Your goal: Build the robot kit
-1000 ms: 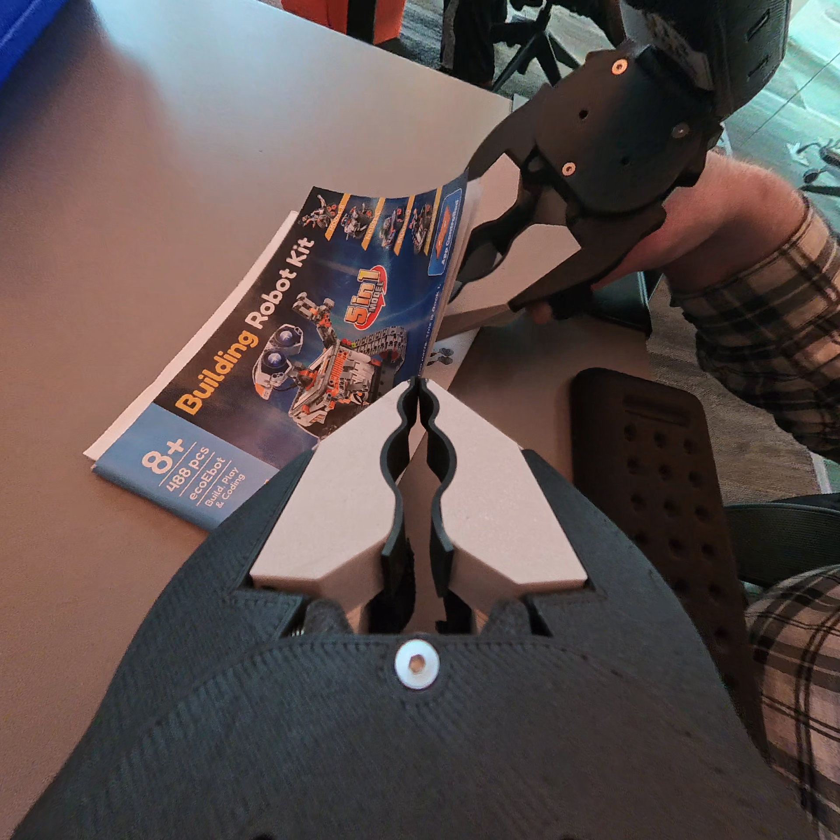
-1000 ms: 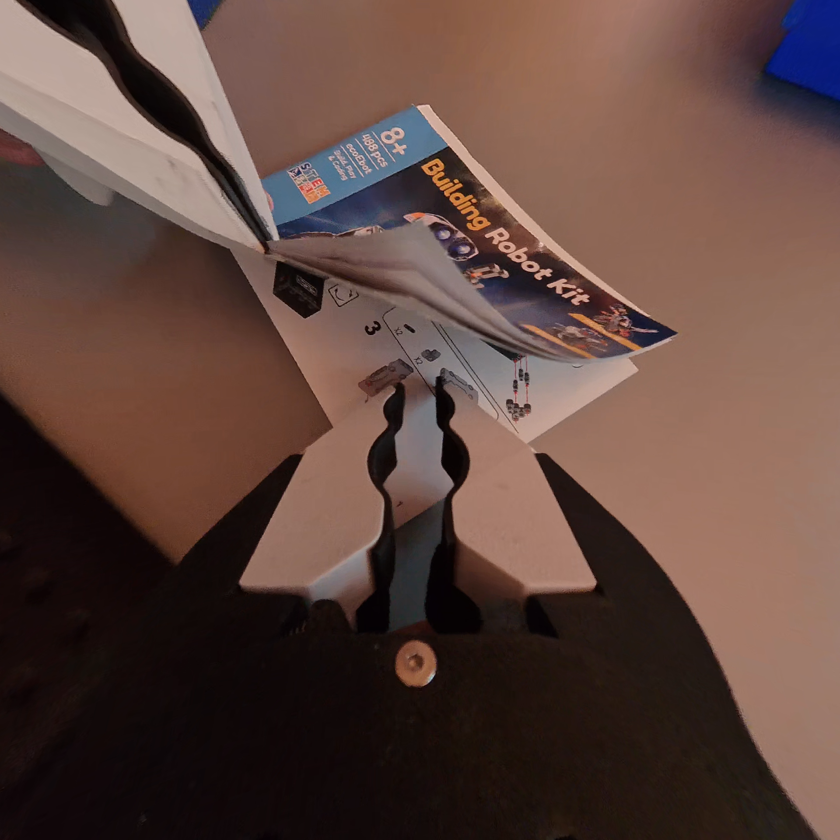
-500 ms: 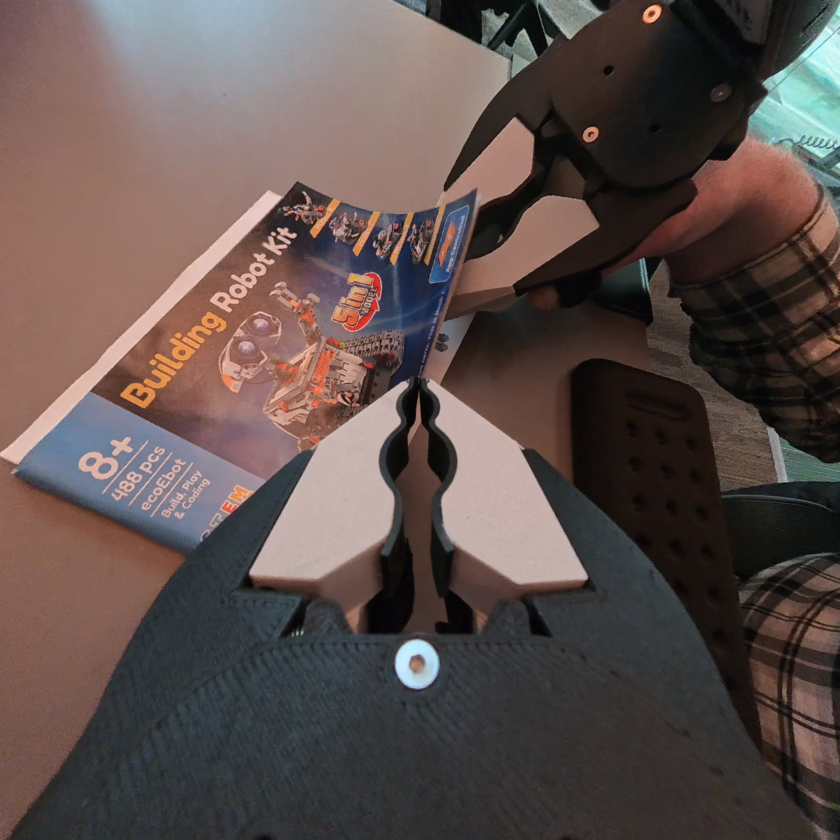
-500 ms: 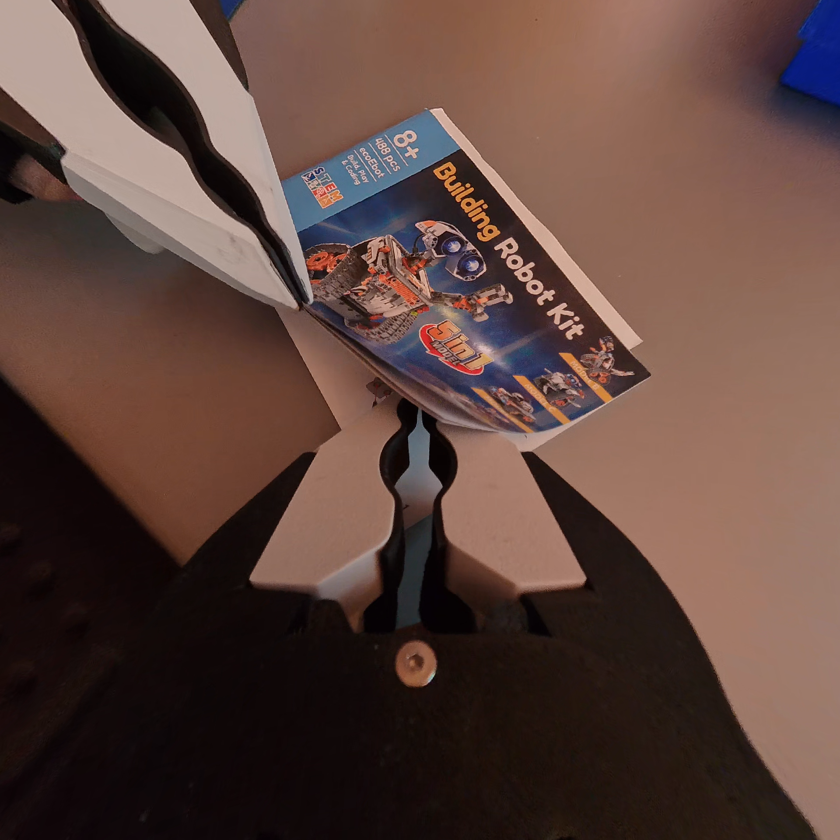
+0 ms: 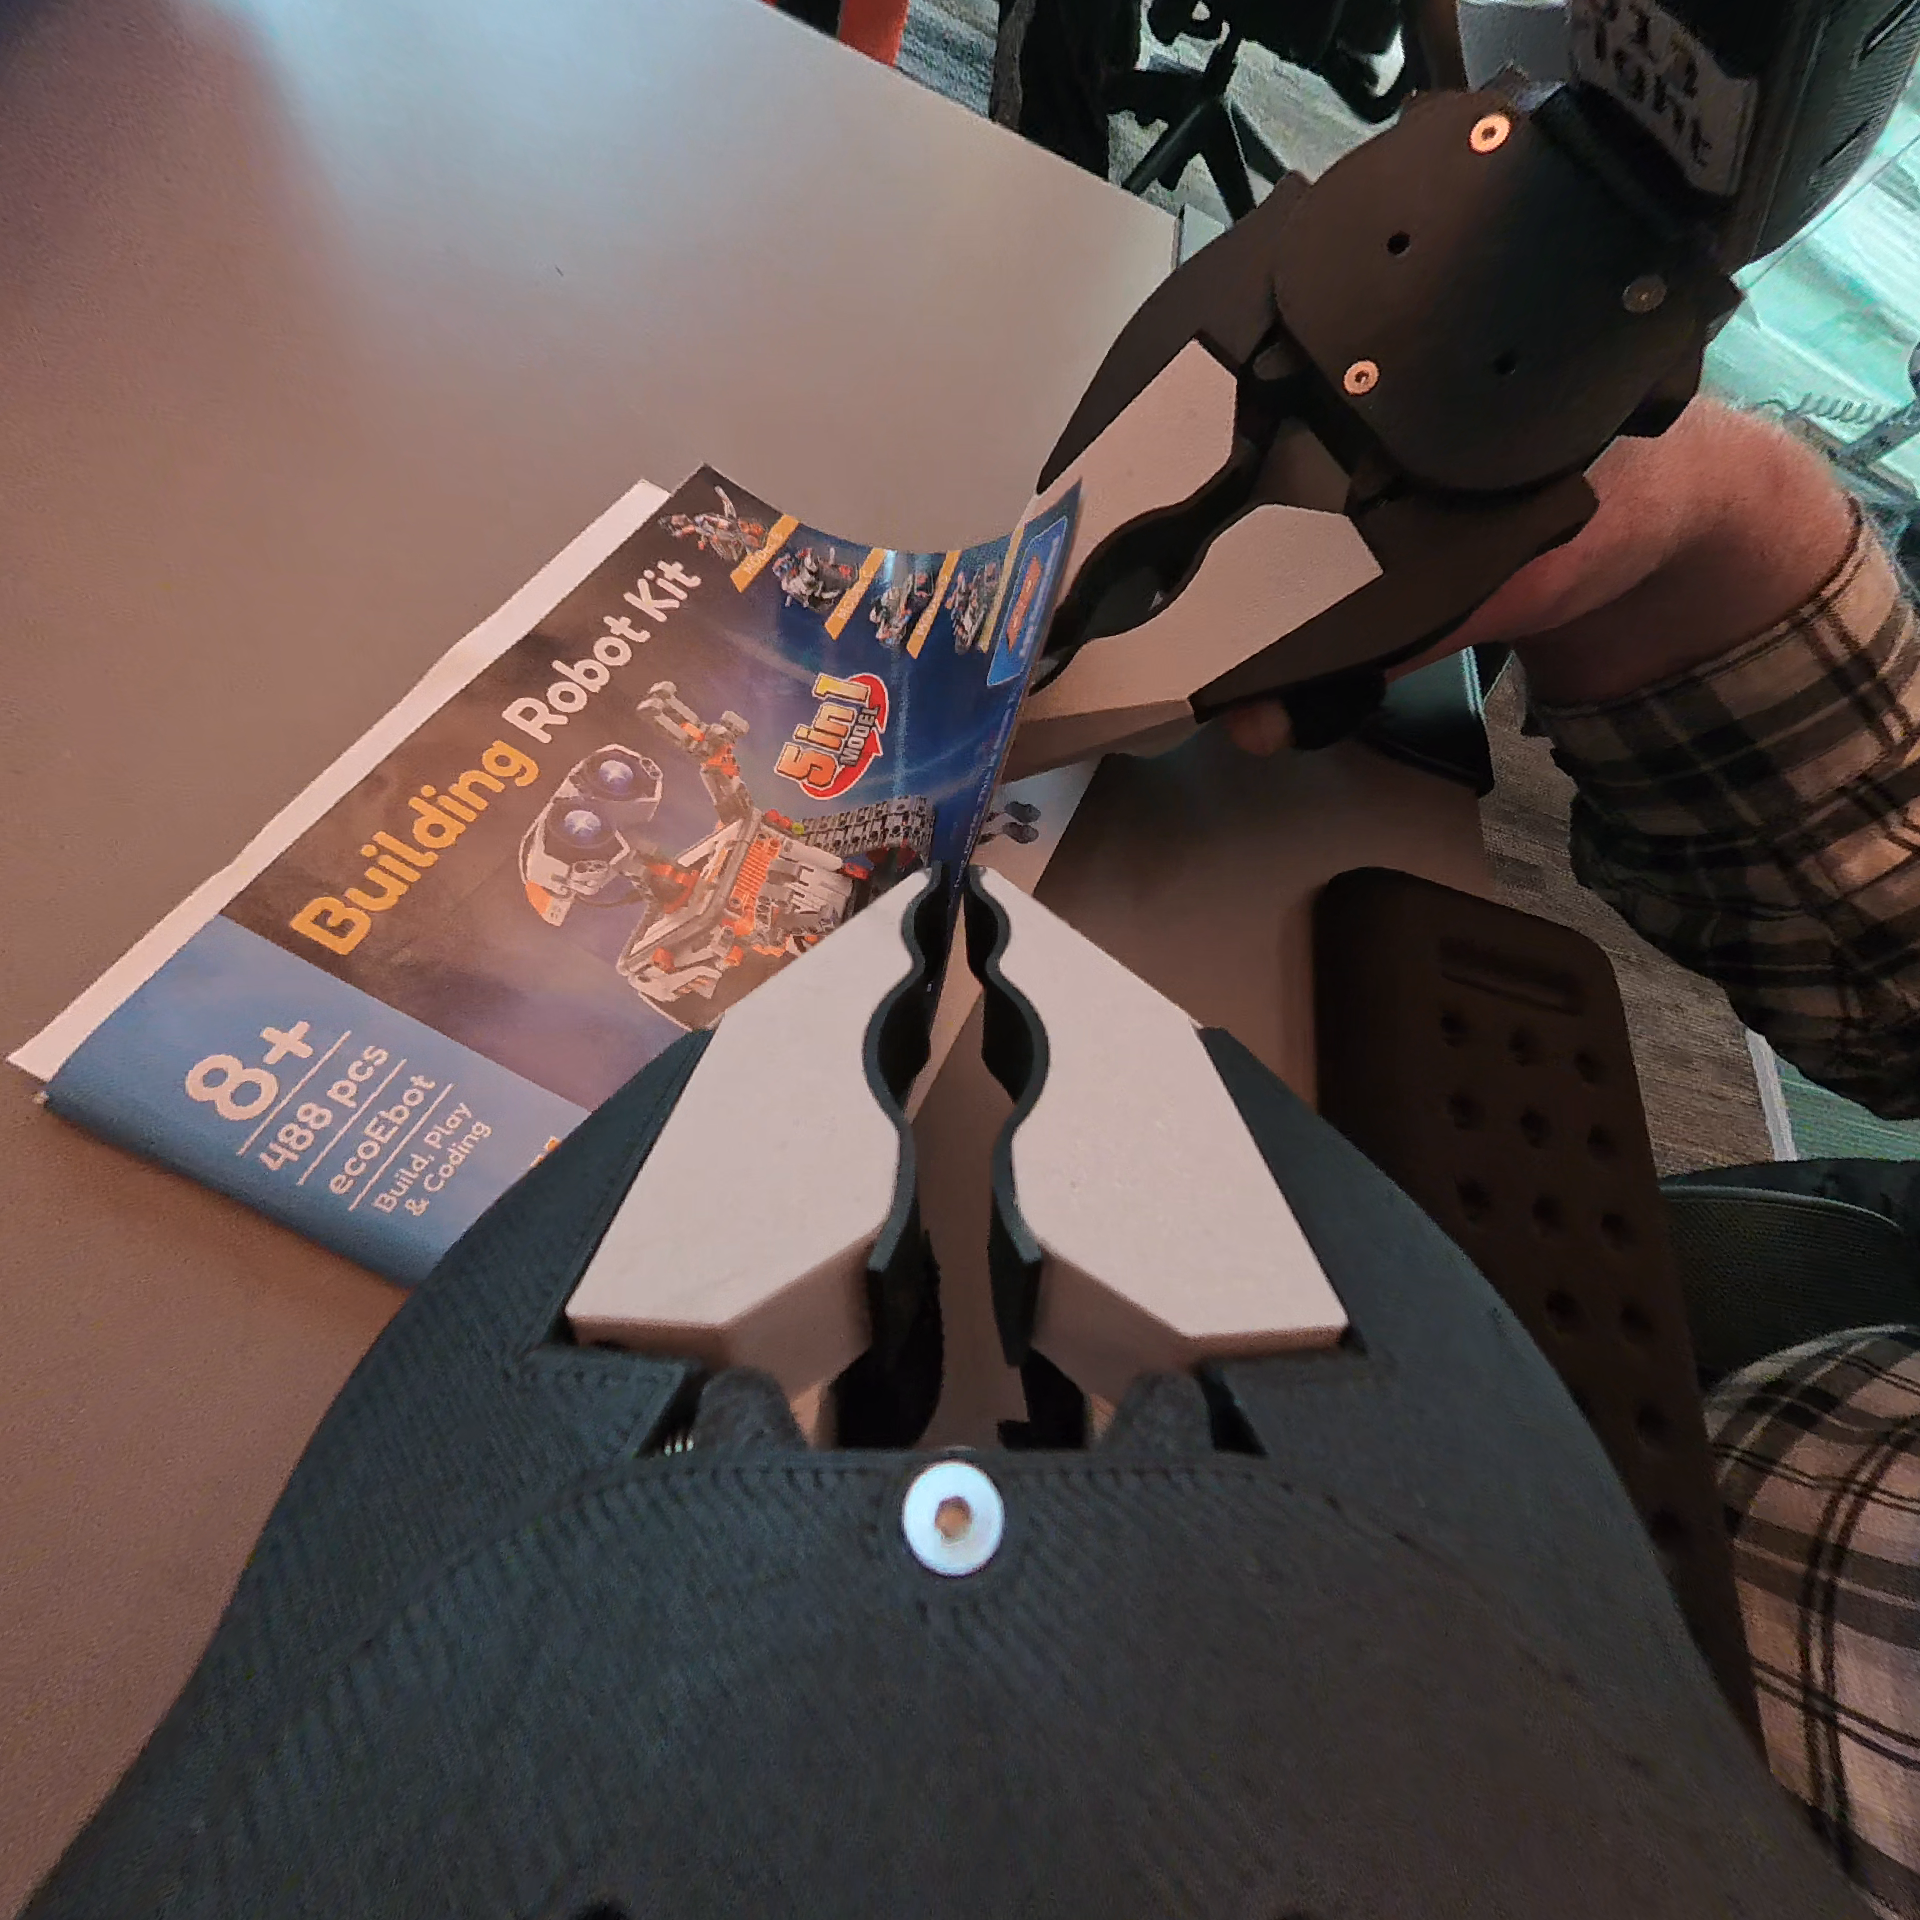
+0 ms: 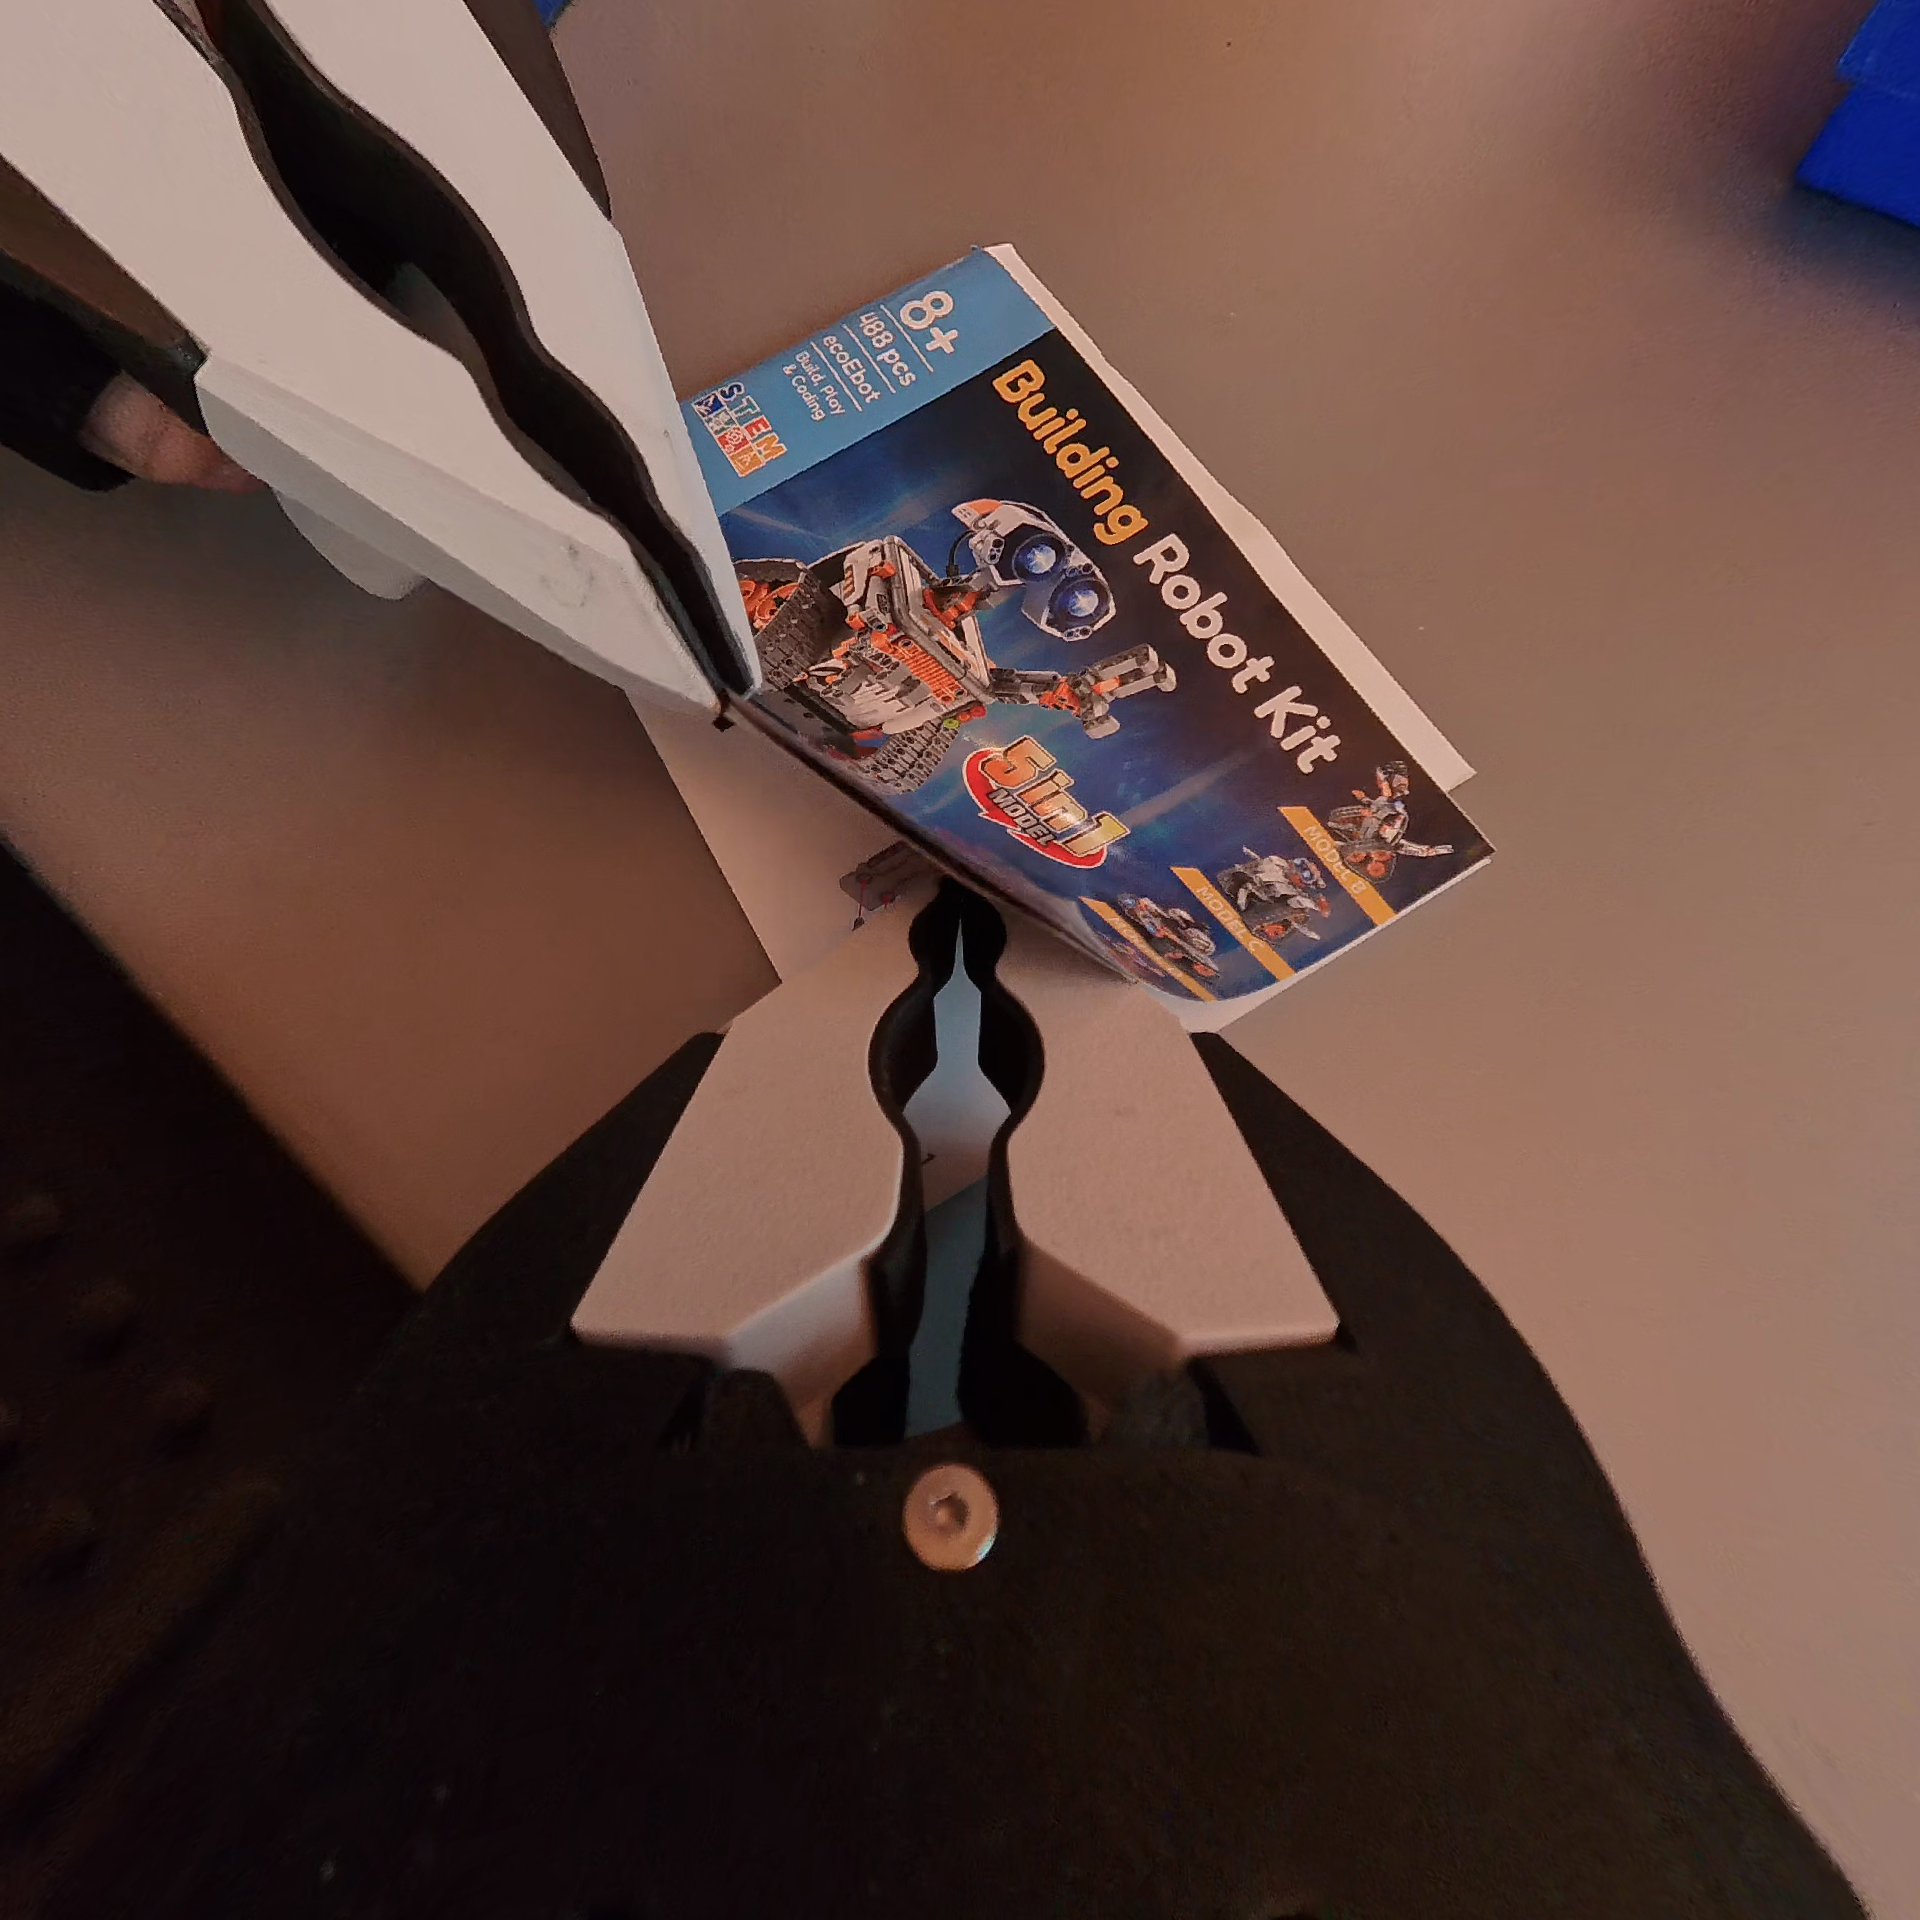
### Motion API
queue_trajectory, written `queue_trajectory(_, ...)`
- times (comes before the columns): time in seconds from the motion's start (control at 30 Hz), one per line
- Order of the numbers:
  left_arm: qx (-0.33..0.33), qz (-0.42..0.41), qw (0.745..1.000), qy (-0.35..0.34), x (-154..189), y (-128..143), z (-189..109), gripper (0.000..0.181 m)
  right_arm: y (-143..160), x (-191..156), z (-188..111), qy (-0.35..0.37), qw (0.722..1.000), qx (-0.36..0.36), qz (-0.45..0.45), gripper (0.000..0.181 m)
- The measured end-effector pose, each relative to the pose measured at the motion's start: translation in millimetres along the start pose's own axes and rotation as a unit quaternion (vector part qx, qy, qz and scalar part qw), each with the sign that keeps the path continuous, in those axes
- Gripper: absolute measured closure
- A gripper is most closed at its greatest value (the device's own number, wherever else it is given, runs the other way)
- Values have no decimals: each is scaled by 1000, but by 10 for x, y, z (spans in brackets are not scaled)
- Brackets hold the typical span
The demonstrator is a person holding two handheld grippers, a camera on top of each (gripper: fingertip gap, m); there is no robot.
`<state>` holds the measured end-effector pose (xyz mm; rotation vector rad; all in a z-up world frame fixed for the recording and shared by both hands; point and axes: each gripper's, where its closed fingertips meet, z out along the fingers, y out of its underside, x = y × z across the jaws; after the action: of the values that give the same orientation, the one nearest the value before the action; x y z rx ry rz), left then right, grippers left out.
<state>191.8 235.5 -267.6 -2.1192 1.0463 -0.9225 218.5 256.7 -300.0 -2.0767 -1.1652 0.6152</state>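
Note:
A booklet with a blue robot-picture cover (image 5: 623, 831) lies on the brown table (image 5: 416, 312), with white pages (image 5: 499, 665) showing under it. My left gripper (image 5: 954, 881) is shut on the cover's near edge, and blue cover shows between its fingers. My right gripper (image 5: 1044, 670) comes in from the upper right and pinches the cover's far corner, which curls up. In the right wrist view the right gripper (image 6: 958, 914) is shut on the edge of the booklet cover (image 6: 1091, 644), and the left gripper (image 6: 727, 691) grips the same edge farther along.
A dark perforated chair back (image 5: 1507, 1195) stands by the table's right edge. A person's plaid sleeve (image 5: 1745, 779) is behind the right gripper. A blue object (image 6: 1870, 135) sits at the far corner of the table (image 6: 1455, 312). Chairs stand beyond the table's far edge. Left tips to right tips: about 5 centimeters. The blue object (image 6: 1870, 135) is about equally far from each gripper, around 25 centimeters.
The lifted cover and pages have come down flatter, hiding the inner page. The right gripper has closed from slightly open onto the cover's edge. The left gripper keeps its hold.

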Motion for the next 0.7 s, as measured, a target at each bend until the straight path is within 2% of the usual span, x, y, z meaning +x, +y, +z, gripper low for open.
queue_trajectory(0.53,15,-14,1000,21,35,-111,79,177,-1,-2,3,0,1000,0,-1,181)
queue_trajectory(0.7,33,-7,999,28,95,-276,117,170,-2,-1,5,1,1000,1,-2,181)
